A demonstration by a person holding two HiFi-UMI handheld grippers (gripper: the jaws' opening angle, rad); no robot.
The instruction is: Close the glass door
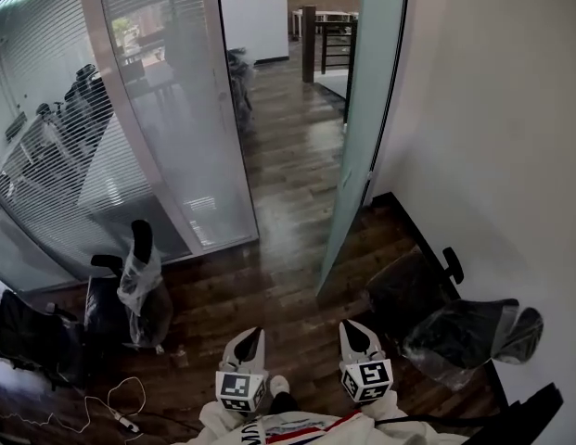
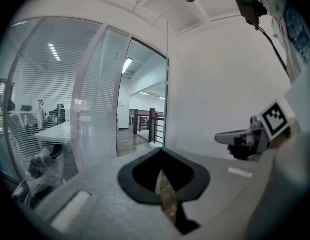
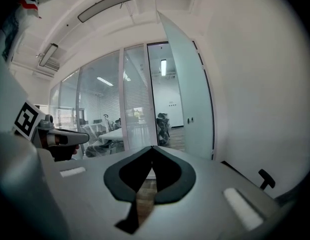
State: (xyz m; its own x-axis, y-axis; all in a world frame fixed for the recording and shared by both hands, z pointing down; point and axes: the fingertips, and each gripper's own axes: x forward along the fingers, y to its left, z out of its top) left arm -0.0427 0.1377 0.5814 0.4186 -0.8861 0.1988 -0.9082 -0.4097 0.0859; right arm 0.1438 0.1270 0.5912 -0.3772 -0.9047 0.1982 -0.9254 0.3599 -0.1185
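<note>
The frosted glass door stands swung open, its free edge toward me and close to the white wall on the right. In the right gripper view the door shows a small handle at mid height. In the left gripper view only the door's thin edge shows. My left gripper and right gripper are side by side low in the head view, well short of the door, both shut and empty. The left gripper points at the doorway; the right gripper points slightly left of the door.
A glass partition with blinds forms the doorway's left side. A plastic-wrapped chair stands at the left and another black chair at the right by the wall. A cable lies on the wooden floor. A railing stands beyond the doorway.
</note>
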